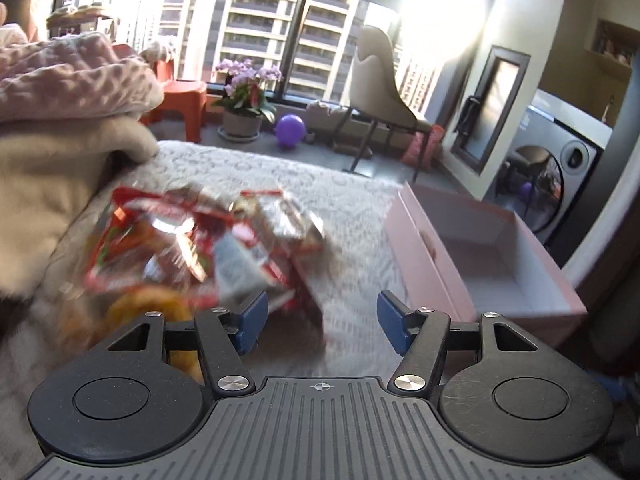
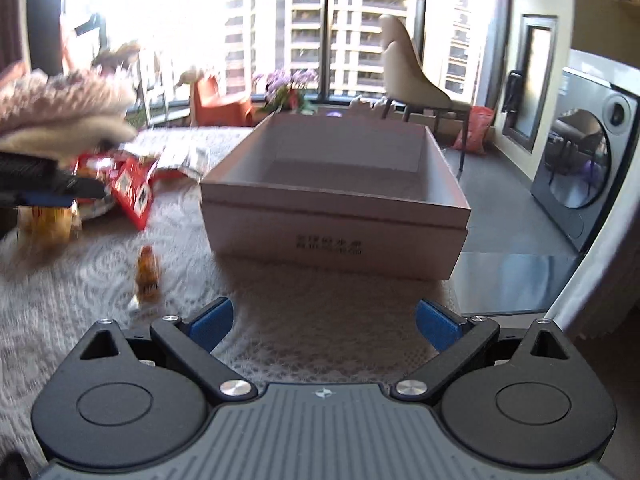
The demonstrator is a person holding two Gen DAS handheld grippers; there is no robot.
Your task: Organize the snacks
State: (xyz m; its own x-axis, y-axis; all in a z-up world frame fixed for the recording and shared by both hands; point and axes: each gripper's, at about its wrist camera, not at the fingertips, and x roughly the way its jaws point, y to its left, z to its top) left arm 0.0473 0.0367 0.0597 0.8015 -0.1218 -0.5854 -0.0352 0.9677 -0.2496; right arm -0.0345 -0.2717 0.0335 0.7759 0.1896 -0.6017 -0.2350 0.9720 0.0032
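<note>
Over the lace-covered table, both tilted-down grippers' fingers spread empty.

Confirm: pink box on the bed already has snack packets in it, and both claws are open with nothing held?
Not quite. The pink box is empty; the right wrist view shows its bare inside. The snack packets lie in a pile on the bed cover beside it. The rest holds: left claw and right claw are open with nothing held.
</note>
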